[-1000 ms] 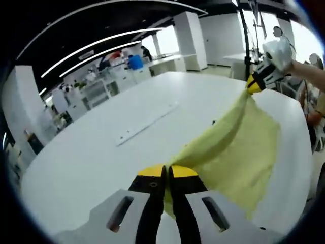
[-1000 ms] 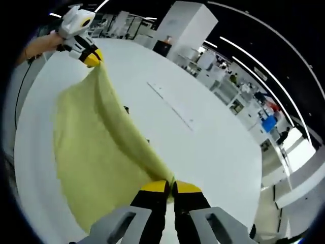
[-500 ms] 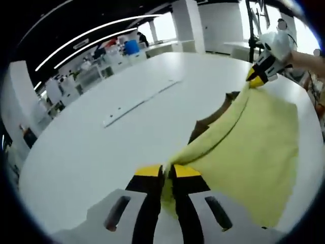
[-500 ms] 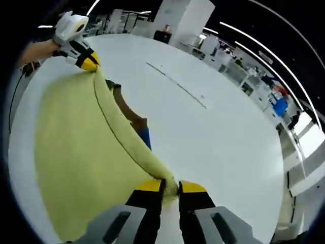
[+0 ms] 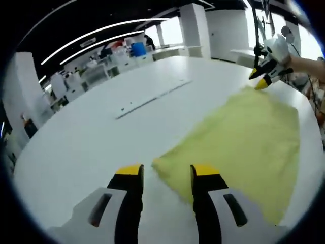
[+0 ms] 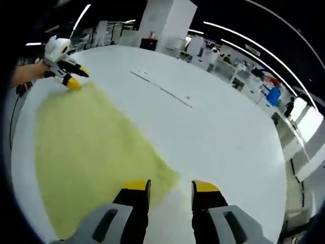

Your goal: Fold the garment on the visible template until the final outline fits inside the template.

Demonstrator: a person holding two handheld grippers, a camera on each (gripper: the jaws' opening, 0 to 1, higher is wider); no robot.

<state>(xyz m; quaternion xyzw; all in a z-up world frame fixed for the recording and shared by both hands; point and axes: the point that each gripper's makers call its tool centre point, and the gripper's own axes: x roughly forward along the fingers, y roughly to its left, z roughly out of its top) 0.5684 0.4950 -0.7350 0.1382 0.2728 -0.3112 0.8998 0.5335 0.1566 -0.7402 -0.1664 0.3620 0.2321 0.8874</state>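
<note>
A pale yellow garment lies spread flat on the white table. My left gripper is open, its jaws standing either side of the garment's near corner without holding it. Far across the cloth, my right gripper hovers open just past the opposite corner, held by a hand. In the right gripper view the garment spreads to the left. The right gripper is open over its near corner, and the left gripper is open at the far corner. No template outline shows around the cloth.
A long thin white strip lies on the table beyond the garment, also seen as the strip in the right gripper view. The table's rounded edge runs close to the garment. Desks, shelves and a white pillar stand in the background.
Both grippers have opened and let go of the raised yellow edge. The garment has dropped flat, covering the dark brown and blue shape that showed under it half a second ago.
</note>
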